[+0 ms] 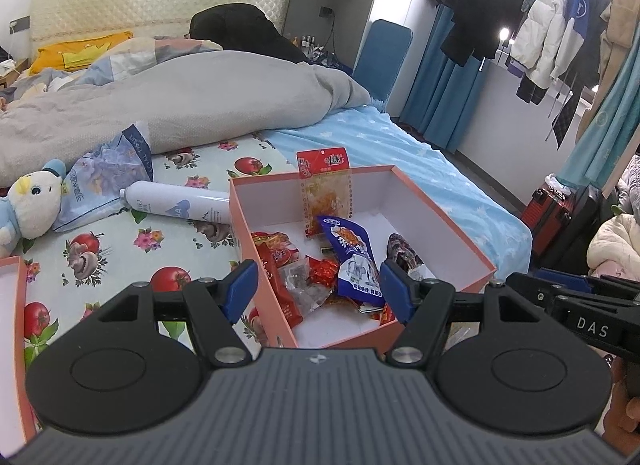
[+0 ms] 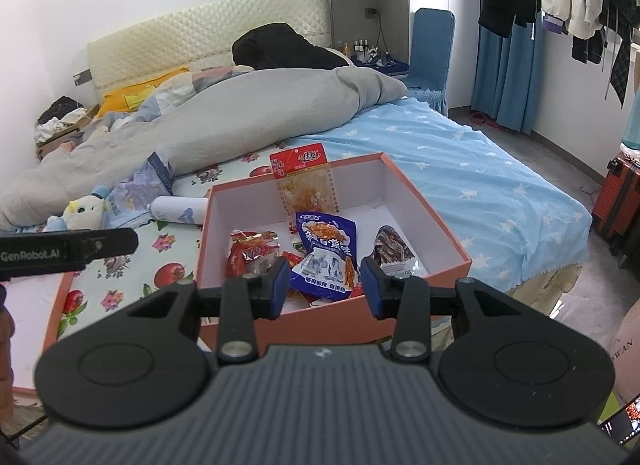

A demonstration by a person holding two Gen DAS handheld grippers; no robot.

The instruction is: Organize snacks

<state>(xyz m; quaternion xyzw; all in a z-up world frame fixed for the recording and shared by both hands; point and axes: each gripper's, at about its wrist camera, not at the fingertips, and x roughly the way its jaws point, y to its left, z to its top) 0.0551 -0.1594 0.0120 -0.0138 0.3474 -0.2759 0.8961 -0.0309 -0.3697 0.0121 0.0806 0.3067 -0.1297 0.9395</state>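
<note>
Counting: one box (image 2: 424, 221) | roughly seven snack packets (image 2: 326, 253) | one plush toy (image 1: 34, 205)

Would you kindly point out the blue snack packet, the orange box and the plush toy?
blue snack packet (image 2: 326, 255), right wrist view, middle of its front.
orange box (image 2: 424, 205), right wrist view, right wall's rim.
plush toy (image 1: 34, 201), left wrist view, its face.

Both cameras ride low behind their own fingers, looking forward and slanting down across the bed (image 1: 400, 137) toward the headboard (image 2: 208, 33). The left wrist view sits close over the near left corner of the box (image 1: 440, 225); the right wrist view sits just to its right, near the front wall of the box (image 2: 424, 201). Both share the box, its snacks (image 2: 324, 253), the bed and the wall beyond.
</note>
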